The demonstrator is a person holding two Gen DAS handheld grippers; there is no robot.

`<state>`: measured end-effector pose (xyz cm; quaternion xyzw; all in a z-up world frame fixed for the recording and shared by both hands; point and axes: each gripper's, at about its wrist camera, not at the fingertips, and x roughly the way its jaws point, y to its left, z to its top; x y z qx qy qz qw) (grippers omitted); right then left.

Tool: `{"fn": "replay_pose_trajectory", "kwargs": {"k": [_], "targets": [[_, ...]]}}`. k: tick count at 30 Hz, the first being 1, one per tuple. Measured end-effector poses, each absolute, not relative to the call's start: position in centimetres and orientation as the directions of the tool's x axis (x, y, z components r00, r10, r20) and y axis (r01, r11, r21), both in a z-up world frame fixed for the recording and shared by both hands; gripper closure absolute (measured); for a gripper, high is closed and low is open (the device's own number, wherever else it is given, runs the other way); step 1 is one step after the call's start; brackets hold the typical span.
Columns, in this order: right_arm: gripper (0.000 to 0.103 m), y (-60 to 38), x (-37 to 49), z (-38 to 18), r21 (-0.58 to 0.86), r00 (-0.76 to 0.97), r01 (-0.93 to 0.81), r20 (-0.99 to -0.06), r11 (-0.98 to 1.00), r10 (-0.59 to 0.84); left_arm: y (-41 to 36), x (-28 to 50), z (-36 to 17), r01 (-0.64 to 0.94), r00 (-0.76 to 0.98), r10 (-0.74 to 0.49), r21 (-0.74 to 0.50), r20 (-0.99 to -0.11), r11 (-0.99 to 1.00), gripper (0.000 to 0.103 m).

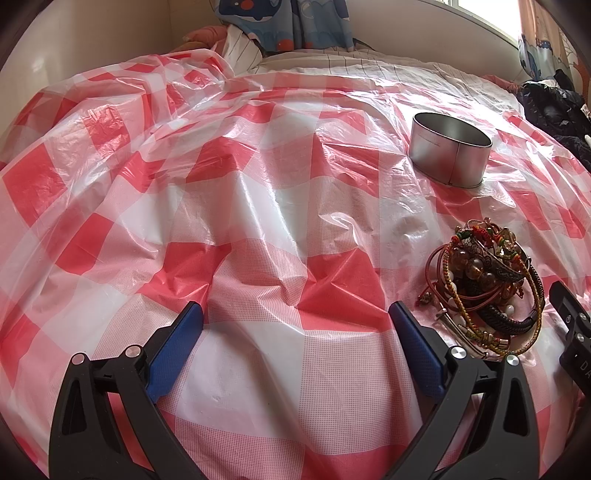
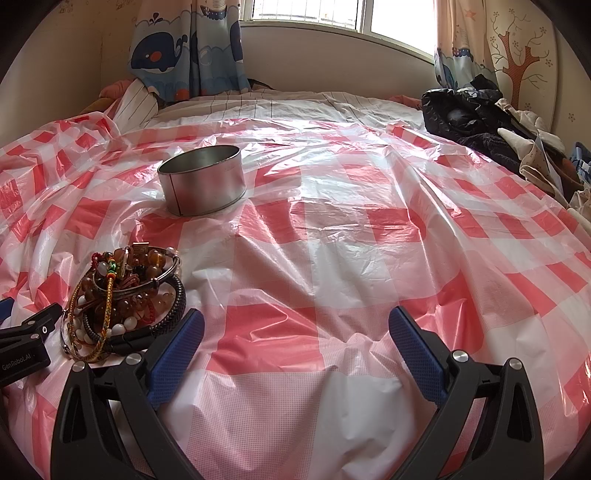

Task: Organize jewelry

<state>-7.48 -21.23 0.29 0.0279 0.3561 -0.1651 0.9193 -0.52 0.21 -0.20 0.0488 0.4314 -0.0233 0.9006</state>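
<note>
A pile of bracelets and bead strings [image 1: 484, 288] lies on the red-and-white checked plastic sheet [image 1: 258, 221]. It also shows at the lower left in the right wrist view [image 2: 125, 299]. A round open metal tin [image 1: 448, 149] stands upright beyond the pile, also in the right wrist view [image 2: 203, 179]. My left gripper [image 1: 295, 314] is open and empty, low over the sheet just left of the pile. My right gripper [image 2: 295, 321] is open and empty, just right of the pile. The pile lies between the two grippers.
The sheet [image 2: 332, 221] covers a bed and is wrinkled. Dark clothes [image 2: 476, 118] are heaped at the far right. A whale-print curtain [image 2: 184, 48] and a striped pillow [image 2: 136, 99] are at the head, under a window [image 2: 332, 14].
</note>
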Motion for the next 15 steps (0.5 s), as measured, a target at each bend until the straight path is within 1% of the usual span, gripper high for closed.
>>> {"fn": "replay_pose_trajectory", "kwargs": {"k": [15], "targets": [[0.007,-21.23,-7.48,0.29,-0.066,0.691,0.324,-0.664,0.944,-0.284,0.28,-0.51,-0.22,0.084,0.627,-0.001,0.067,-0.779,0.994,0.007]]}}
